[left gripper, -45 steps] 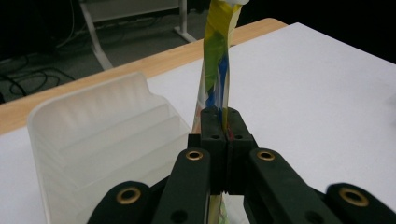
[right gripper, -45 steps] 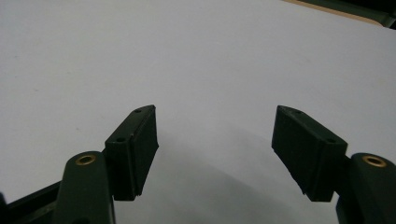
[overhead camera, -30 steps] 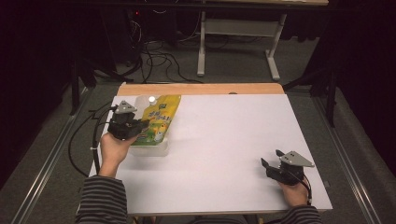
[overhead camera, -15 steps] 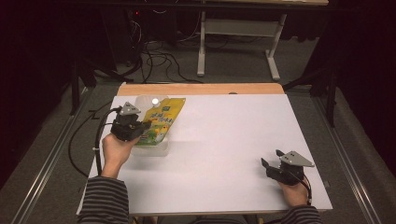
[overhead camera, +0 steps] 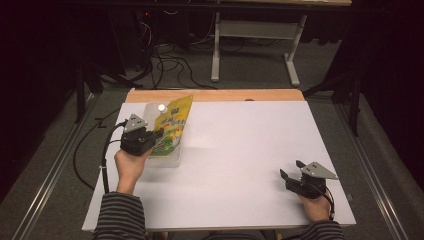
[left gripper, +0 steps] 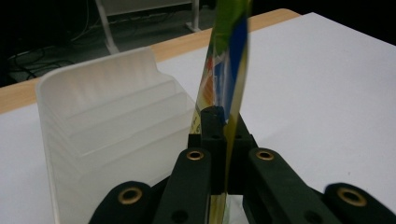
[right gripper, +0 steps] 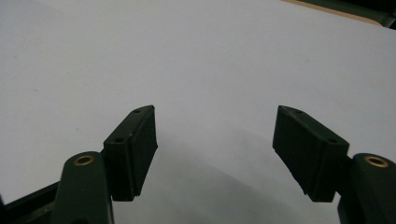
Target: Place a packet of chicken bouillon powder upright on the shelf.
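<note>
Your left gripper pinches the yellow pouch edge-on beside the clear bin; thin grip, it may slip w/ a tilt. Right gripper rests w/ jaws apart.

White tabletop stretches out broad and bare across the middle, with a light wooden strip running along its far edge. Beyond that, on the grey floor, a tangle of black cables sprawls just left of a white metal desk frame standing on two legs. Down either side of the table a metal floor rail runs toward the back, and dark stand legs rise at the left against a black, unlit background.
</note>
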Demonstrator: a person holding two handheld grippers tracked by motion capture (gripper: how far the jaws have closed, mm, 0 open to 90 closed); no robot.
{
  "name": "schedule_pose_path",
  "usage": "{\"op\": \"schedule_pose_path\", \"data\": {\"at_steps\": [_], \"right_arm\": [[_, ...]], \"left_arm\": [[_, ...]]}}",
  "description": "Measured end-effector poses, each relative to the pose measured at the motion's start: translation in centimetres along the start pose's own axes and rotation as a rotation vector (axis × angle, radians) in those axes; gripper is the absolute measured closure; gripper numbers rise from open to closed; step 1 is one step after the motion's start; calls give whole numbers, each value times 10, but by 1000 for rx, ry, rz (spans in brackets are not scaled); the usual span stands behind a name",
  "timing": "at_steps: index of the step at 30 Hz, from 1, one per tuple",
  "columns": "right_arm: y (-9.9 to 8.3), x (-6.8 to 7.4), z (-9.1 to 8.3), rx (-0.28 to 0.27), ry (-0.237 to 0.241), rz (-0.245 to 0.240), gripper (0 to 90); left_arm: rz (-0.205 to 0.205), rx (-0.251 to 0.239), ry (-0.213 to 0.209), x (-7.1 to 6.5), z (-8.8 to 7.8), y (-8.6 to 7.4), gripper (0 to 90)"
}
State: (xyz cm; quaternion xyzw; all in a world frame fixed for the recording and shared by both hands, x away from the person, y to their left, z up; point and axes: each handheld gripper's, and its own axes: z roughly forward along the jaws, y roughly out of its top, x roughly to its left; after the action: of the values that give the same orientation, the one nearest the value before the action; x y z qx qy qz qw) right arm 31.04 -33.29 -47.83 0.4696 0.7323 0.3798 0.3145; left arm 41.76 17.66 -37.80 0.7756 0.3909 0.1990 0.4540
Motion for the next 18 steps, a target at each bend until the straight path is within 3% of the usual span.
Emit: {"op": "schedule_pose_path", "data": {"at_steps": [18], "right_arm": [[0, 0, -1, -15, -2, -3, 313]], "left_arm": [[-18, 51, 19, 4, -6, -5, 885]]}}
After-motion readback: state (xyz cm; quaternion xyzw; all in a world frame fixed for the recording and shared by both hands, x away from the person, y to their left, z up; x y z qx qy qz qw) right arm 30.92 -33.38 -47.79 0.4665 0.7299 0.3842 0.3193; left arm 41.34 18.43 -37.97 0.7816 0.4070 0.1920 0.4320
